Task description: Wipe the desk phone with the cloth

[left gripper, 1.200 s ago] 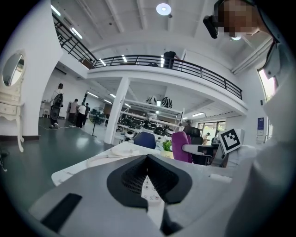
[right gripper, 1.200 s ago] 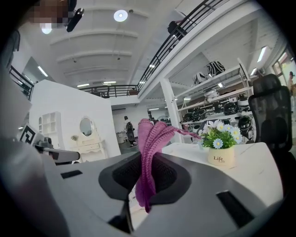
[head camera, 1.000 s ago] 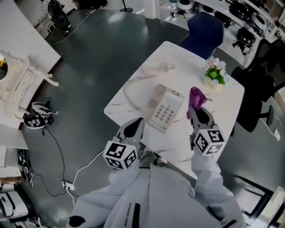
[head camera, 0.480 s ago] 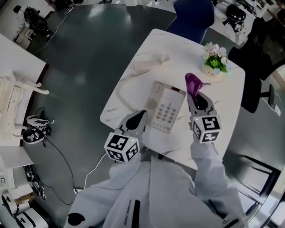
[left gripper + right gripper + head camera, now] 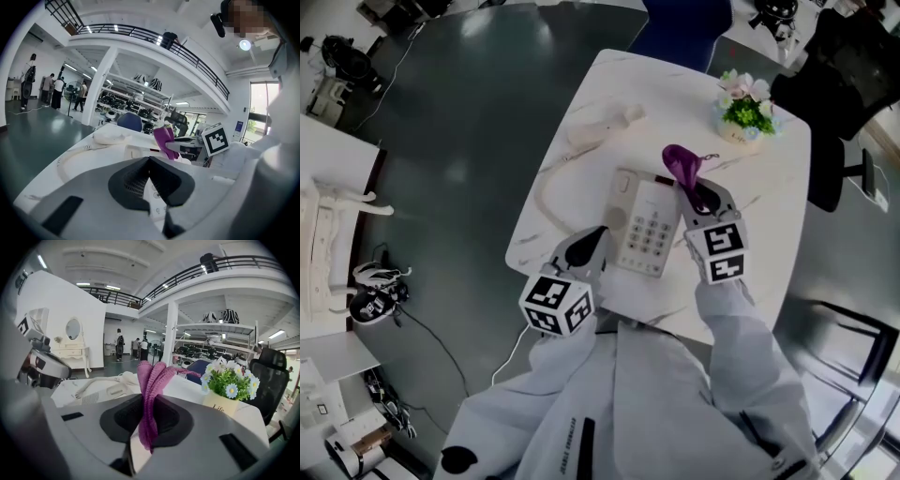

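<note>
1. The head view is evenly lit, without hard shadows. The white worktop (image 5: 769, 197) is its brightest area, and the dark floor (image 5: 459, 112) shows pale glare near the top edge.
2. Both gripper views are fisheye: lines bend and the corners are black.
3. In the left gripper view a ceiling lamp (image 5: 243, 45) glares and a window (image 5: 260, 105) is overexposed.
4. In the right gripper view the knit of the cloth (image 5: 150, 380) is sharp.

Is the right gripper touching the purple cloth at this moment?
Touching. The right gripper view shows the right gripper shut on the purple cloth: its jaws pinch the cloth, folds standing above them and an end hanging below.
</note>
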### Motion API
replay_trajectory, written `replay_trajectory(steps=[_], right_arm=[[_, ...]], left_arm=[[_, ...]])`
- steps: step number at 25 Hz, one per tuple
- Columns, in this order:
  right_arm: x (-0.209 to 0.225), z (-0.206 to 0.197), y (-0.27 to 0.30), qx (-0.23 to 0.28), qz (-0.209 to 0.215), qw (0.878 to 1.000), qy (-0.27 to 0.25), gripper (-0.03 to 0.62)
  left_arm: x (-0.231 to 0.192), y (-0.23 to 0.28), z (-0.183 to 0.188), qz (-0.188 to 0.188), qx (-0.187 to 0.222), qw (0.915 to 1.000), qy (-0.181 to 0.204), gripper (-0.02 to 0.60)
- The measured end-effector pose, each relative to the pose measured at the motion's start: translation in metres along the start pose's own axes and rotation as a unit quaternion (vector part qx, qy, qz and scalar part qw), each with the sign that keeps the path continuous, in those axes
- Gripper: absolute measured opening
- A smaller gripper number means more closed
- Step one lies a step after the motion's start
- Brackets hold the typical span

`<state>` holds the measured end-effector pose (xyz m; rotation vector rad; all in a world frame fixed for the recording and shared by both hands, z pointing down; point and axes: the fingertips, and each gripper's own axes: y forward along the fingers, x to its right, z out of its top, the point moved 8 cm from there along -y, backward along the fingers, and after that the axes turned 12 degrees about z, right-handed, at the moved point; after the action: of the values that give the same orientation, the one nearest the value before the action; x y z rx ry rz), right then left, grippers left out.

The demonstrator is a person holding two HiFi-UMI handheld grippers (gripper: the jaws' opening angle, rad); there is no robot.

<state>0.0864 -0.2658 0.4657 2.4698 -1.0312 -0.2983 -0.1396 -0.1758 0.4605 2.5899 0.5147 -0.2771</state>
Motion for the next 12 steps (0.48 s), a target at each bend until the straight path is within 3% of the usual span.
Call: replay_trajectory(steps=[12], right_arm=[[-0.015, -0.01, 0.012, -0.042, 0.018, 0.999, 0.02, 0.04]], left_arm=[[-0.011, 0.011, -0.002, -0.028, -0.013, 0.9992, 0.025, -0.003]])
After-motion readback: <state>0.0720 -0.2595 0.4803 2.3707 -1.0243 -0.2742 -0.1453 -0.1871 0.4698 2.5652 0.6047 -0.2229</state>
